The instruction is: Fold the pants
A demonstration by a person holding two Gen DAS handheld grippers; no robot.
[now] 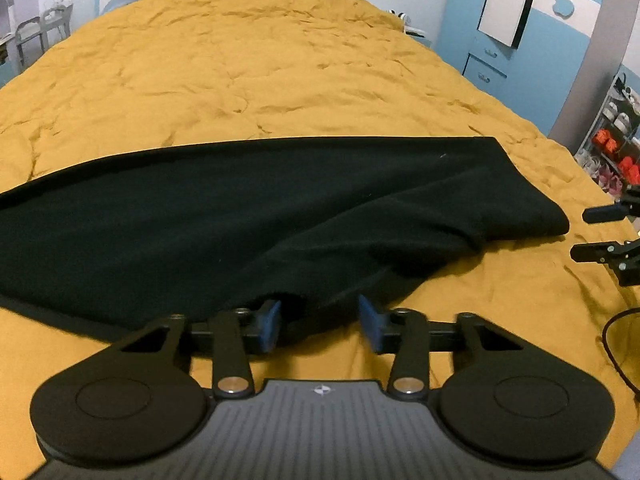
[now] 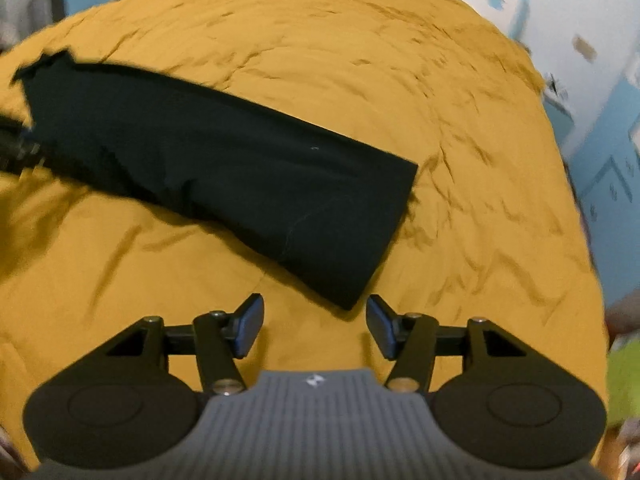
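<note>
A: Pants (image 1: 248, 208), black, lie across the mustard bedspread (image 1: 260, 68) as one long band. Far edge straight, near edge rumpled into a diagonal ridge.

B: Left gripper (image 1: 318, 322)?

A: Low at the near edge of the cloth. Fingers spread wide; the left blue pad (image 1: 269, 326) sits right at the hem, with a fold of fabric bunched just beside it. Right pad over bare bedspread. Nothing pinched between them (as far as the left wrist view shows).

B: And the other one?

A: Right gripper (image 2: 315, 326) hovers above the bedspread (image 2: 360, 60), fingers wide apart, holding nothing. The squared end of the pants (image 2: 224, 172) points toward it; the nearest corner falls just ahead of the gap, apart from both pads.

B: Visible from the left camera too?

A: Yes, its dark fingertips (image 1: 600, 213) enter at the right edge, near the rounded end of the cloth, not touching.

B: Surroundings?

A: Blue-and-white cabinets (image 1: 492, 60) beyond the bed, a shelf with red items (image 1: 612, 152) to the right. A dark cable (image 1: 614, 344) loops on the bedspread near the right edge. Right wrist view is motion-blurred at the margins.
</note>
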